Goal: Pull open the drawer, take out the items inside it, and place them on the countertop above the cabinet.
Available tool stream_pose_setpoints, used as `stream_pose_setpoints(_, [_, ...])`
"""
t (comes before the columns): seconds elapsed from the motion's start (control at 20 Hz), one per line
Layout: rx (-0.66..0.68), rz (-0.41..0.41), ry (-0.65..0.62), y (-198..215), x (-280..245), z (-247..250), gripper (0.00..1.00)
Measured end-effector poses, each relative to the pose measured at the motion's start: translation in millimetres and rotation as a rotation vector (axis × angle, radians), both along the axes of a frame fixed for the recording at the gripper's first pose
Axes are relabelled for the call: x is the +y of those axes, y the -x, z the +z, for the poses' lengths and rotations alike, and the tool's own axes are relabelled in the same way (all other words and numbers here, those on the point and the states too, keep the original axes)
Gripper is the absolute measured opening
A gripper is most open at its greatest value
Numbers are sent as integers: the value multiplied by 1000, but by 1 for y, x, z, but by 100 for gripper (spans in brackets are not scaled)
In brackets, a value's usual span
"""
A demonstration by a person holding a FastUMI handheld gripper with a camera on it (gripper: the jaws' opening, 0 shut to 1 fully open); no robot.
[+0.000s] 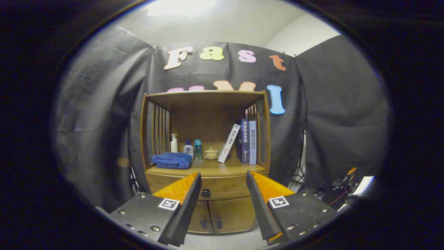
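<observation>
Gripper [223,180] is seen spread wide, nothing held. Drawer [222,189] is found shut, well beyond the fingers, its dark knob [206,193] beside the left fingertip. Countertop [208,169] above it is loaded: blue towel [172,160], bottles, books [247,141].

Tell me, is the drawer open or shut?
Shut: the drawer front sits flush with the cabinet, its knob just beyond the open gripper.
</observation>
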State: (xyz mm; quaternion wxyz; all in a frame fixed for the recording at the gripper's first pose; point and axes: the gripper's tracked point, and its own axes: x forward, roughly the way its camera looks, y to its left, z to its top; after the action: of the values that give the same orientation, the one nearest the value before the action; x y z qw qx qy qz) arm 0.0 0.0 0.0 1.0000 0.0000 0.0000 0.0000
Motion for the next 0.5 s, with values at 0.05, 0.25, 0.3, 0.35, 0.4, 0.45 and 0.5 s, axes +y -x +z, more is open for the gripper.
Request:
stream_pose_setpoints(0.05, [3, 4, 1, -1, 2, -1, 79])
stream_pose_setpoints(0.25, [13, 9, -1, -5, 3, -2, 79])
stream_pose_setpoints(0.3, [14, 11, -1, -6, 3, -3, 79])
stream_pose_setpoints(0.35, [15, 13, -3, -7, 4, -2, 79])
stream_pose_setpoints(0.4, [17, 15, -4, -8, 4, -4, 79])
stream_pose_setpoints(0.45, [19, 15, -5, -8, 4, -4, 79])
stream_pose_setpoints(0.5, [22, 14, -4, -8, 4, -5, 79])
